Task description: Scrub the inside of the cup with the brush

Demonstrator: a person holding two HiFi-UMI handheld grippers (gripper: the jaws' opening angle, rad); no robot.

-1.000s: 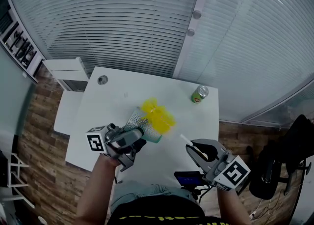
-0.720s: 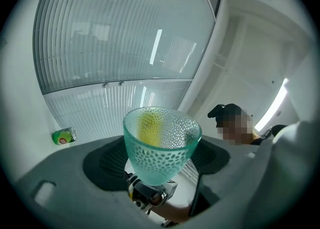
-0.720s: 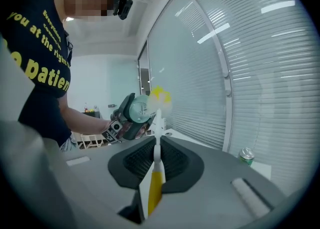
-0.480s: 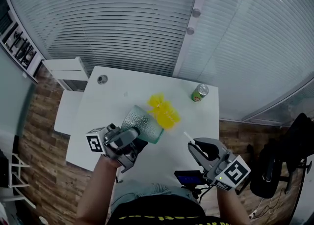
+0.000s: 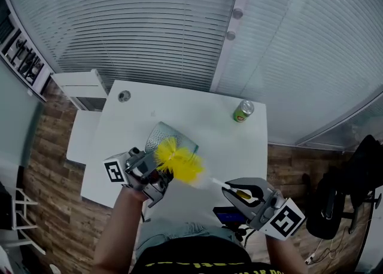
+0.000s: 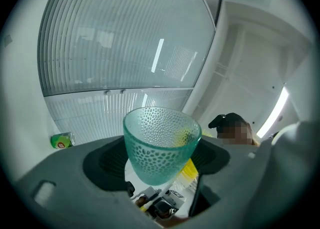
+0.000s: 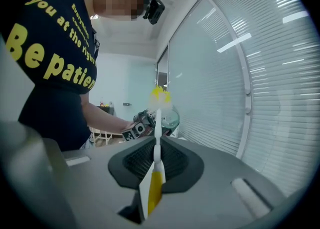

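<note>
While both claws hang above it, a white desk (image 5: 179, 108) fills the middle of the head view. It stands on a wood-plank floor (image 5: 51, 165) against a curved glass wall with slatted blinds (image 5: 149, 21).

The left claw (image 5: 157, 170) is clamped on the lower part of a green dimpled glass cup (image 5: 163, 137). The cup is tilted, with its mouth up and away from the person. Right of the cup, the right claw (image 5: 230, 184) is closed tight on the white handle of a brush (image 5: 178, 160). The brush's yellow bristles overlap the cup's near side; whether they reach inside cannot be told.

A green can (image 5: 243, 112) stands well beyond the cup to its right, and a round grommet (image 5: 124, 96) sits beyond it to the left. A low white cabinet (image 5: 78, 87) stands further left, off the desk.

Only the left gripper view shows the cup's dimples close up, with yellow visible through the glass and below it. Only the right gripper view shows the handle's yellow butt end behind the jaws and the person's dark shirt (image 7: 50, 63) with yellow lettering.
</note>
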